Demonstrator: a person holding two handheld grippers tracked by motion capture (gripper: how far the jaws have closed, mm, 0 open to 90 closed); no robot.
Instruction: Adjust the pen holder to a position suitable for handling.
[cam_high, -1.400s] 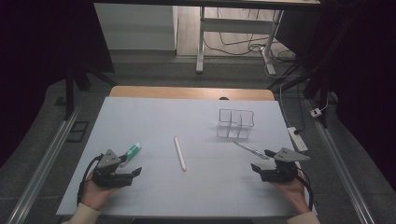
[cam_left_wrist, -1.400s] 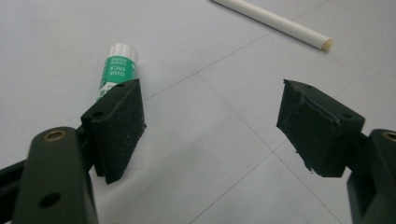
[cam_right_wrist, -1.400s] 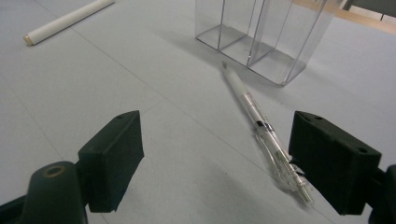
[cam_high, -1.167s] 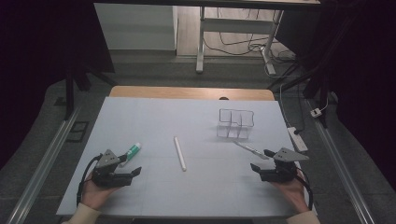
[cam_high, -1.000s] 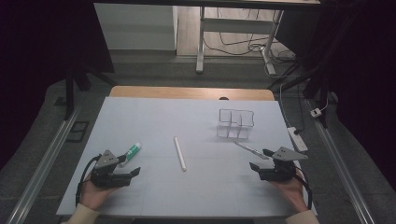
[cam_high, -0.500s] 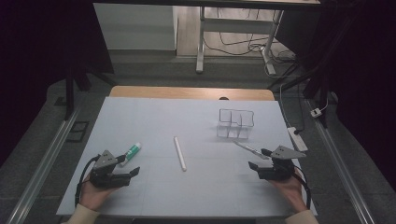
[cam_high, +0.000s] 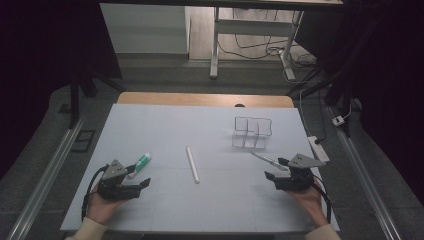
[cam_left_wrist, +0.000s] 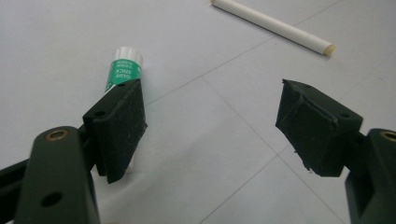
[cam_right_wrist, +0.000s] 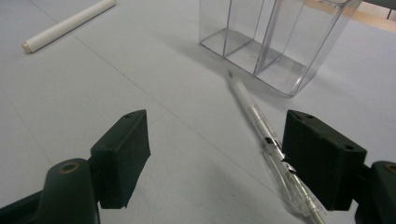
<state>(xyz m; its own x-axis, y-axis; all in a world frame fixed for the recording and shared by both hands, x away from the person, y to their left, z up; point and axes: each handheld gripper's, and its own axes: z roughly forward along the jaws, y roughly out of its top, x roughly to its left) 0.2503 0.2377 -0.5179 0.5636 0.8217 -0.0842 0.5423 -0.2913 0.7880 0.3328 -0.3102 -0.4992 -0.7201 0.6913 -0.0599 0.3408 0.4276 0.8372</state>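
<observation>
Left tool rests low on the tabletop w/ jaws spread wide, nothing between; glue stick lies just at its 11 o'clock. Right tool is also released, jaws apart; clear pen lies at its 1 o'clock, its tip near the clear organizer.

I take the organizer as my landmark, standing toward the far right of the mat. The pen lies just before it, one end close to its front wall. The stick lies left of it, well apart. The glue tube lies farther left, beyond the stick.
</observation>
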